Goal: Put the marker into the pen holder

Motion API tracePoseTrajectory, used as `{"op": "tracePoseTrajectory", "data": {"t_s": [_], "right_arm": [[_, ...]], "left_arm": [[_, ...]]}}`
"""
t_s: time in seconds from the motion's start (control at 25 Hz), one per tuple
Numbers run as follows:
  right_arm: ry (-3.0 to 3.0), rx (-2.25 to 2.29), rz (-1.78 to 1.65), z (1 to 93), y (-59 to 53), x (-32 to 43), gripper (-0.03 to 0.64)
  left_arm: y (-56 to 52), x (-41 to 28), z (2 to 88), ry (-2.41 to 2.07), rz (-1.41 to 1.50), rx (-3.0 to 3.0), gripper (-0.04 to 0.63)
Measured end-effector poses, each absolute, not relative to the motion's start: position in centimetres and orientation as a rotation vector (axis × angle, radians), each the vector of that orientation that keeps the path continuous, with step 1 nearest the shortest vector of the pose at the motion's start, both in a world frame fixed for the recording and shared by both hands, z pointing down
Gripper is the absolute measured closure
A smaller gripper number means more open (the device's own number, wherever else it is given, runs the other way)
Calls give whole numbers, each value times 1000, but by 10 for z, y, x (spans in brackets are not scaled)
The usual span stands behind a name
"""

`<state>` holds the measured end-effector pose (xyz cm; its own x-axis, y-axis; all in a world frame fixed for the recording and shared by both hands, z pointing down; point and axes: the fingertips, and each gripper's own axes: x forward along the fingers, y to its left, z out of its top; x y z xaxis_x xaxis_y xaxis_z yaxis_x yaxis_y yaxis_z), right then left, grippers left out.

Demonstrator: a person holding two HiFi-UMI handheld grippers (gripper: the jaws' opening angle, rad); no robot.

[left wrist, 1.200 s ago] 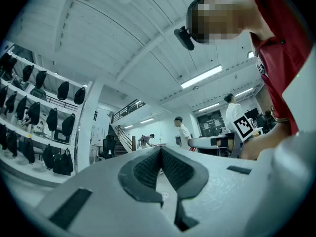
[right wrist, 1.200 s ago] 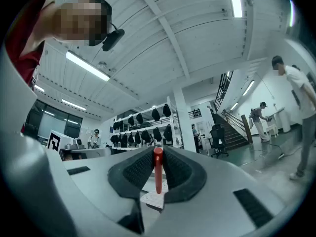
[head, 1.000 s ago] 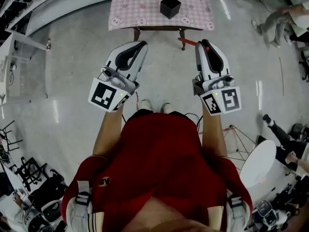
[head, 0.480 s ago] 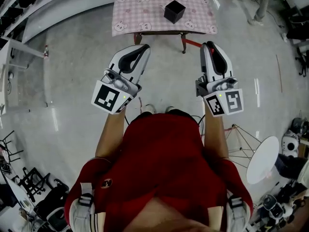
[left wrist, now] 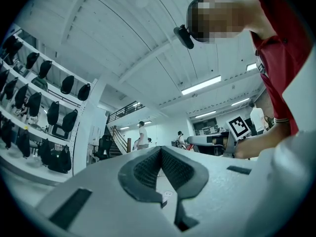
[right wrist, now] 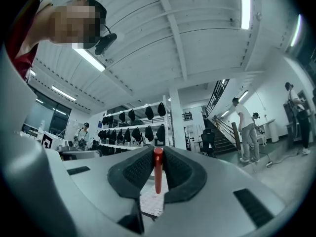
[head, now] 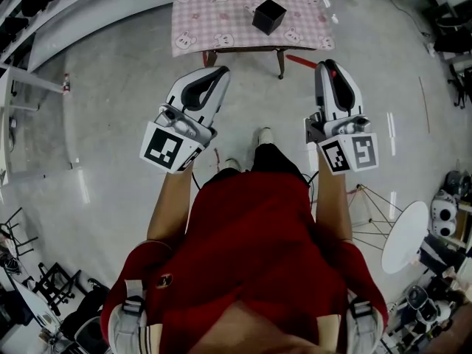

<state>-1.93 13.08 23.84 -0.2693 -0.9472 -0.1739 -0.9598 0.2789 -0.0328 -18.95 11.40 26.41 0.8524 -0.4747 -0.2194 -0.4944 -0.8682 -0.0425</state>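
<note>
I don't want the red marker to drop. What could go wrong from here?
1. The right gripper pinches the thin marker upright between its pads. A bump while walking could tilt it or let it slip out.
2. The pen holder sits on the table, a way off across the floor, and its opening looks small. The marker might miss it or knock the holder over.

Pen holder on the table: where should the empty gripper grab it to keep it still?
Probably across two opposite walls of the pen holder, coming from the near side, low down. It is a square upright box with flat sides, and that leaves its top free for the marker.
</note>
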Motion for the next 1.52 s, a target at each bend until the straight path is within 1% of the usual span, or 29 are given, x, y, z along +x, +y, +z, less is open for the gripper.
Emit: {"op": "tracePoseTrajectory", "data": {"t_s": [0.44, 1.04, 1.52], "right_arm": [[2363, -1802, 102, 250, 72, 11, 565], [2433, -1722, 20, 282, -56, 92, 565], [2604, -1609, -53, 329, -146, 121, 565]], "left_arm": [[60, -173, 272, 799, 258, -2924, 589], [-55, -100, 295, 929, 119, -2898, 589], [-130, -49, 307, 1039, 77, -2866, 589]]}}
